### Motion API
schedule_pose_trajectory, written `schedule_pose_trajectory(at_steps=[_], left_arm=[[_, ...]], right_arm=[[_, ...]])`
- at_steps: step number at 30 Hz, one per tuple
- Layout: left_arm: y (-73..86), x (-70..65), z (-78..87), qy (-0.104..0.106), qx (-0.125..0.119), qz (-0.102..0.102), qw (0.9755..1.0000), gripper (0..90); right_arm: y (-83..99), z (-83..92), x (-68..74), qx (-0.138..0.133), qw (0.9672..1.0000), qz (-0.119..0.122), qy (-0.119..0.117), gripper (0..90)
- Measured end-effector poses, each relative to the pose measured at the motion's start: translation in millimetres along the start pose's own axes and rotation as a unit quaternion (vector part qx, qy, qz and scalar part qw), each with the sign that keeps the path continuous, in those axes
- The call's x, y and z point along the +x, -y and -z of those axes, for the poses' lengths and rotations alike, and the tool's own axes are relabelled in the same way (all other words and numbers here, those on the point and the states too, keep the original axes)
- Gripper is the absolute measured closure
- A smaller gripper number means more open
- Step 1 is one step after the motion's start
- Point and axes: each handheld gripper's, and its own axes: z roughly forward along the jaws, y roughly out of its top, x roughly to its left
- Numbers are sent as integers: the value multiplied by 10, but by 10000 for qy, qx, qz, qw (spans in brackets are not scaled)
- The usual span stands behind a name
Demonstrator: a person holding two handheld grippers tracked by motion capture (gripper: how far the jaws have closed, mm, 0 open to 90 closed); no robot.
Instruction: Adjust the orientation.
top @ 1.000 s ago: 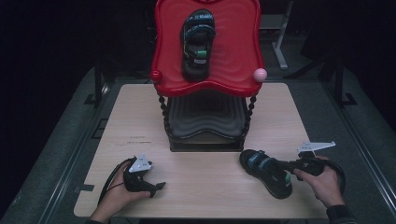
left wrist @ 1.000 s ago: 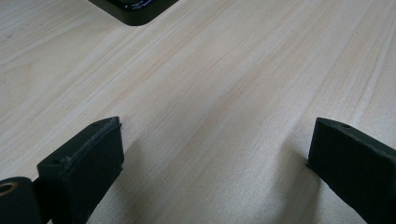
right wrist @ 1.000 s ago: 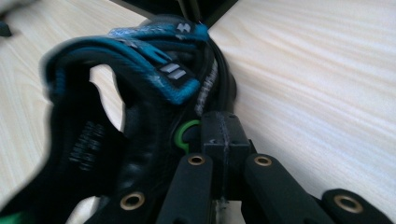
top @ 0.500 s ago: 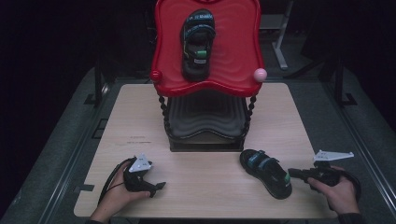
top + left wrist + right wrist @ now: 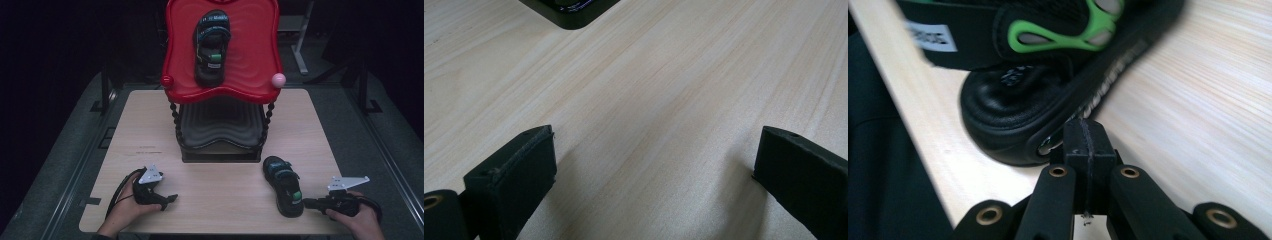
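A black sandal (image 5: 282,184) with green and blue trim lies on the wooden table (image 5: 220,185), at the right near the front edge. Its match (image 5: 211,47) lies on the red top tray (image 5: 250,75) of a two-tier stand. My right gripper (image 5: 306,202) is shut, lying low with its tip at the heel of the near sandal (image 5: 1048,100). In the right gripper view the pads (image 5: 1083,132) are pressed together, with nothing visible between them. My left gripper (image 5: 167,201) rests on the table at the front left, open and empty, and its jaws (image 5: 654,150) stand wide over bare wood.
The stand's black lower tray (image 5: 220,130) and base (image 5: 569,12) sit mid-table behind both hands. A red knob (image 5: 167,80) and a pink knob (image 5: 278,79) stick out at the top tray's corners. Dark floor surrounds the table.
My right hand has drawn away from the sandal's side to the right, then toward the front edge, and its tip is now at the heel. The sandal and left hand stayed put.
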Motion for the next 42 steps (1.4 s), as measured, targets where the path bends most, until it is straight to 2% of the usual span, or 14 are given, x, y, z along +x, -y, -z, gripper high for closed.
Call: schedule_pose_trajectory(at_steps=[3,6,8,10,12,13,16,19,27,33,37,42], left_arm=[[0,0,0,0,1,-1,10000,22],[0,0,0,1,-2,1,10000,22],[0,0,0,1,0,-1,10000,22],[0,0,0,1,-1,1,10000,22],[0,0,0,1,2,0,10000,22],[0,0,0,2,-1,3,10000,22],[-1,0,0,2,2,-1,10000,22],[0,0,0,4,-1,2,10000,22],[0,1,0,5,0,1,10000,22],[0,1,0,6,2,0,10000,22],[0,1,0,2,3,-1,10000,22],[-1,1,0,5,1,0,10000,22]], right_arm=[[-37,2,45,-8,10000,42,1,900],[-76,111,-5,-366,9990,-123,225,862],[-116,198,-48,-671,9968,-221,381,799],[-163,256,-75,-966,9937,-347,441,727],[-215,286,-97,-1225,9908,-417,401,661],[-274,283,-107,-1427,9883,-435,314,606],[-333,247,-101,-1514,9874,-405,202,563],[-442,125,-90,-1564,9870,-353,-70,505],[-547,-71,-107,-1458,9887,-218,-280,478],[-595,-168,-116,-1417,9888,-129,-443,497],[-615,-219,-130,-1365,9897,-38,-429,561],[-605,-213,-154,-1451,9879,-105,-532,640]])
